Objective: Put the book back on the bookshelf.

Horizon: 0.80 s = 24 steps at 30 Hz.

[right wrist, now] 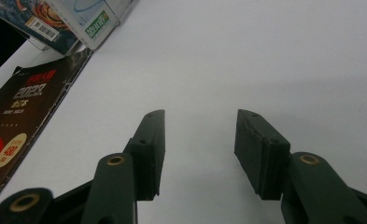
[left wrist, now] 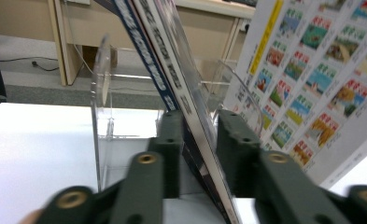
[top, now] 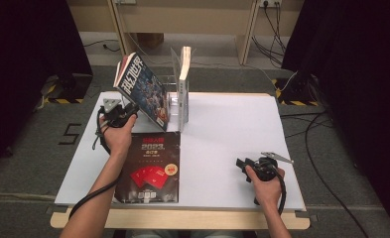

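Up close, magazine (left wrist: 190,107) between loosened left tongs (left wrist: 201,140).

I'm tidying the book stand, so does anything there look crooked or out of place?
Yes. The blue magazine leans steeply left in the clear stand, while the book beside it stands upright. The left tool has its jaws around the magazine's lower edge. A dark magazine lies flat on the table.

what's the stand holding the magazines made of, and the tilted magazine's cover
The stand looks like clear acrylic: you see the floor through its panels, and the edges catch light. The tilted magazine seems to be glossy coated paper, judging by the sheen along its cover between the left gripper's jaws, though lamination can't be ruled out.
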Motion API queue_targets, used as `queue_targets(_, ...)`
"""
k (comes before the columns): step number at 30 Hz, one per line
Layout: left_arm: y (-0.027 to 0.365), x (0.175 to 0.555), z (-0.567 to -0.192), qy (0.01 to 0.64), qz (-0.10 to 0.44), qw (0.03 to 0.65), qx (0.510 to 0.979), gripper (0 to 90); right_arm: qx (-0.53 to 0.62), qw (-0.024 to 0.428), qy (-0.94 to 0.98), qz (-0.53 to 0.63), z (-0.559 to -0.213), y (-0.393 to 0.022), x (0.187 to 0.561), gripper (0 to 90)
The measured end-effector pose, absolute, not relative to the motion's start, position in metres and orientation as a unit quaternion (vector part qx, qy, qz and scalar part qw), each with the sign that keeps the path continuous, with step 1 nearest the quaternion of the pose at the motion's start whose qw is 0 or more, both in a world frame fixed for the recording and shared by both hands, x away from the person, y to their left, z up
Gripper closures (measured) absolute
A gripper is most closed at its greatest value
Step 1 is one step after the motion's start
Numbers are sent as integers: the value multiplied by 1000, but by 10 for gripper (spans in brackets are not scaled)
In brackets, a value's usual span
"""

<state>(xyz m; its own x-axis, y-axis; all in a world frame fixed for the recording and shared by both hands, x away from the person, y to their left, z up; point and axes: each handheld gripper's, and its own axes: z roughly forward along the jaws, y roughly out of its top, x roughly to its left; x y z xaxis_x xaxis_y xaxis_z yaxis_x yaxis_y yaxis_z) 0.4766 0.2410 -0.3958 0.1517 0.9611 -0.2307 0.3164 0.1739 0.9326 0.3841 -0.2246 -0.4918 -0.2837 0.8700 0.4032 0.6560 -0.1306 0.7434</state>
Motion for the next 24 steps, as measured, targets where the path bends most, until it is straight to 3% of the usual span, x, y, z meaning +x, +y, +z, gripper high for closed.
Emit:
queue_targets(8, 248, 487, -392, 593, 319, 512, 533, 437, 589, 111, 648, 470, -492, -223, 384, 541)
queue_targets(12, 250, 502, -392, 601, 295, 517, 533, 364, 589, 109, 649, 469, -492, -223, 384, 541)
queue_targets(17, 251, 515, -387, 606, 283, 526, 525, 438, 590, 109, 648, 470, -493, -224, 384, 541)
queue_targets(24, 249, 525, -379, 605, 276, 533, 524, 617, 590, 107, 649, 468, -493, -226, 385, 541)
